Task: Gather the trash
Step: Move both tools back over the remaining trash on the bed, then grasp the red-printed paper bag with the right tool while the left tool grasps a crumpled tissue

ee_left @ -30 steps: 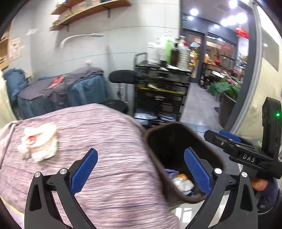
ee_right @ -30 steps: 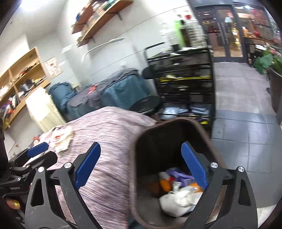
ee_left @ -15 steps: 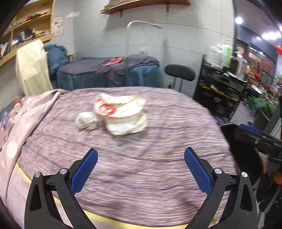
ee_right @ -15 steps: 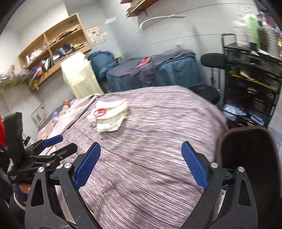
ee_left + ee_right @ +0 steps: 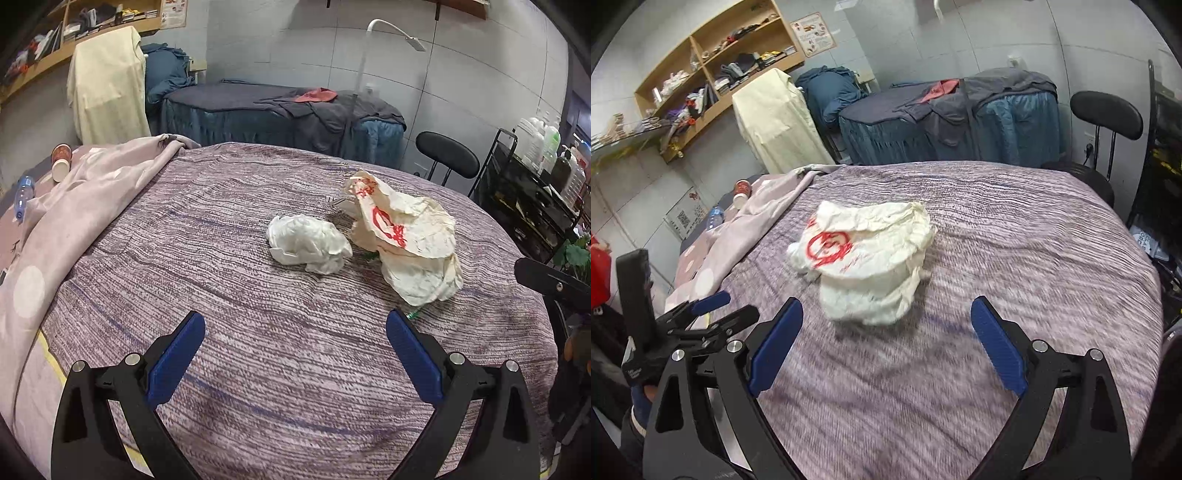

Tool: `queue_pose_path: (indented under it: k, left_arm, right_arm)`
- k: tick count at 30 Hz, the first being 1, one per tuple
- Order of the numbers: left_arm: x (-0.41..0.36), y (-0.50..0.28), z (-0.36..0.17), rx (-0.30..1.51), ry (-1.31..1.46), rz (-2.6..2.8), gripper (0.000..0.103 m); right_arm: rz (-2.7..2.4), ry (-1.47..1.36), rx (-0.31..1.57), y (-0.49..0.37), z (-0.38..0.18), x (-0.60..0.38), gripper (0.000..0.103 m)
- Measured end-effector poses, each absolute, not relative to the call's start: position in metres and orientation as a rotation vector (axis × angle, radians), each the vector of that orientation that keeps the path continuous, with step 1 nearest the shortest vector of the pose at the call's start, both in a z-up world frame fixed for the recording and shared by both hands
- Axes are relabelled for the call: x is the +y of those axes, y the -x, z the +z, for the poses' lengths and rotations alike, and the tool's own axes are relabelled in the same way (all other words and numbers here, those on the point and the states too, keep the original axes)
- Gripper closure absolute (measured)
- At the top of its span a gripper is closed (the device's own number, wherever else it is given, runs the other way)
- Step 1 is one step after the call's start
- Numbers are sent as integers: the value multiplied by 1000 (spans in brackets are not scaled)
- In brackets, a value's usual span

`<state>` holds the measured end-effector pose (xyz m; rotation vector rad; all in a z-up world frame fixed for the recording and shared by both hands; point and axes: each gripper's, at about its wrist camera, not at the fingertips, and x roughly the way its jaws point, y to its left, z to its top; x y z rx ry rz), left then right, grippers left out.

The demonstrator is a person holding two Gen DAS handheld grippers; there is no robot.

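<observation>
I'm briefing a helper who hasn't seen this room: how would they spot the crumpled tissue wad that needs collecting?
Find the big bed under the purple striped bedspread. Near its middle lie two pieces of trash, touching or nearly so. The tissue wad is the smaller, plain white ball; its neighbour, the crumpled paper bag, is larger, cream-coloured and printed in red.

Grey tiled wall (image 5: 461, 74), wooden shelves (image 5: 713, 70)
</observation>
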<state>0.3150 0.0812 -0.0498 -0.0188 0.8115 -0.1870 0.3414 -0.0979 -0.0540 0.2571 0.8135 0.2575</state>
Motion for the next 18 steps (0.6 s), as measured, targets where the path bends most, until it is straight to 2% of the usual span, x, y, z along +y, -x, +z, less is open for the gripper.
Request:
queue_pose_path:
  k: [7, 9, 10, 11, 13, 15, 16, 18]
  left_arm:
    - [76, -365, -63, 863, 17, -224, 6]
    - [73, -378, -68, 880, 20, -231, 6]
    - [72, -384, -69, 886, 22, -229, 6]
    - [71, -391, -71, 892, 24, -231, 7]
    - [68, -401, -74, 899, 30, -240, 9]
    - [67, -406, -74, 899, 40, -249, 25]
    - [67, -407, -74, 901, 51, -261, 29]
    - [66, -405, -74, 902, 70, -285, 51]
  right_arm:
    - [203, -344, 873, -408, -76, -98, 27]
    - [209, -381, 896, -423, -85, -98, 35]
    - [212, -387, 902, -429, -89, -95, 47]
    - [222, -387, 907, -434, -93, -93, 64]
    - [233, -387, 906, -439, -98, -91, 79]
    - [241, -404, 895, -438, -99, -93, 83]
    - [247, -418, 891, -437, -98, -95, 84]
    - [259, -449, 873, -432, -93, -100, 85]
